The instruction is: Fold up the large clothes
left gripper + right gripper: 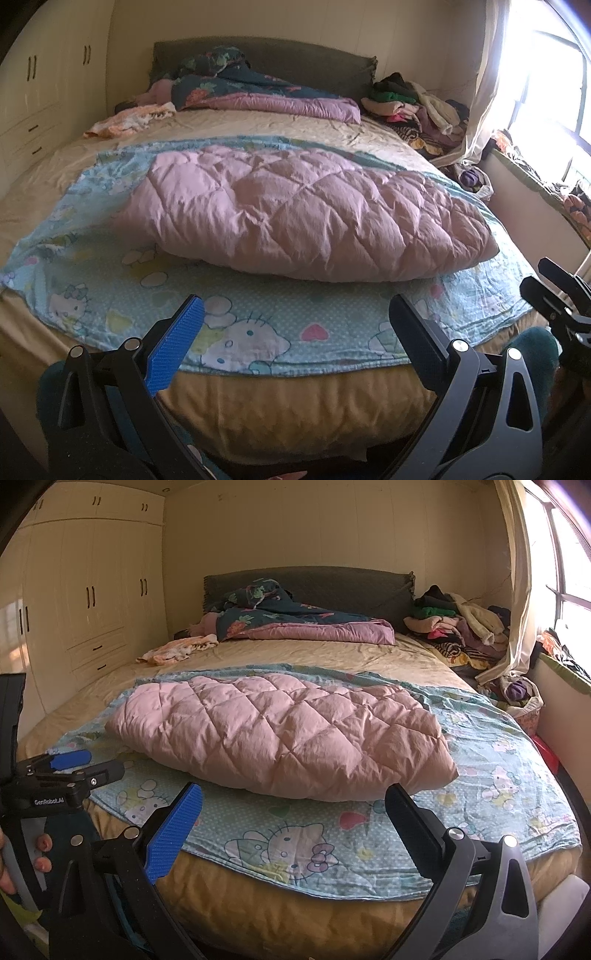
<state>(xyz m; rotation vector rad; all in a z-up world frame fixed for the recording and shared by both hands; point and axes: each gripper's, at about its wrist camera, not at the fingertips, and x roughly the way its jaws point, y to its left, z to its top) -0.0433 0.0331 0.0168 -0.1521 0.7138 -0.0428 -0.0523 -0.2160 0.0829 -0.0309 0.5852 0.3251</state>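
A pink quilted garment (295,214) lies folded in a puffy bundle on a light-blue cartoon-print blanket (258,325) spread over the foot of the bed; it also shows in the right wrist view (280,734), on the blanket (295,838). My left gripper (295,325) is open and empty, held in front of the bed's near edge, short of the garment. My right gripper (291,816) is open and empty, also short of the garment. The left gripper shows at the left edge of the right wrist view (74,764); the right one shows at the right edge of the left wrist view (554,291).
A dark floral duvet with purple lining (295,624) lies bunched by the headboard. An orange-white cloth (177,651) lies at the far left of the bed. A clothes pile (454,627) sits at the far right by the curtain and window. Wardrobes (92,590) line the left wall.
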